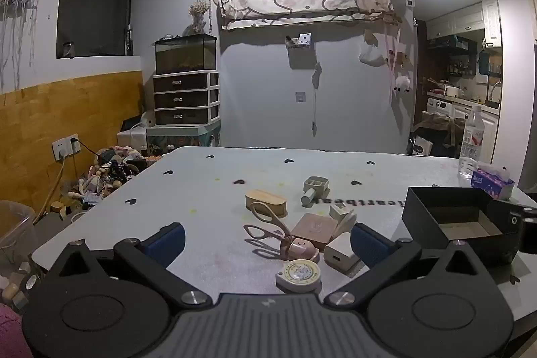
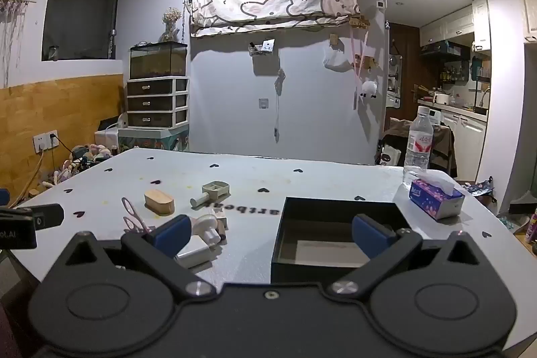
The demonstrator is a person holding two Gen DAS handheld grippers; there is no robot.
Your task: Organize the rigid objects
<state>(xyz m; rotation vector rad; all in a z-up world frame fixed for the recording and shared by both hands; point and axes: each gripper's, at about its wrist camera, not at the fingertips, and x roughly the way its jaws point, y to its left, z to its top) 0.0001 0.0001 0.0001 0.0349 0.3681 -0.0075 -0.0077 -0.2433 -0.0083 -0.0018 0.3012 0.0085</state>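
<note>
My left gripper (image 1: 268, 240) is open and empty, low over a cluster of small items on the table: pink scissors (image 1: 268, 228), a round tape measure (image 1: 298, 274), a white charger (image 1: 339, 254), a pink flat case (image 1: 313, 228), a wooden oval box (image 1: 265, 202) and a green holder (image 1: 315, 185). An open black box (image 1: 459, 223) stands to their right. My right gripper (image 2: 270, 235) is open and empty, in front of the black box (image 2: 335, 237), with the white charger (image 2: 194, 250) near its left finger.
A tissue pack (image 2: 436, 198) and a water bottle (image 2: 418, 145) stand at the table's far right. The left gripper's body (image 2: 20, 223) shows at the left edge of the right wrist view. A drawer unit (image 1: 186, 98) stands by the far wall.
</note>
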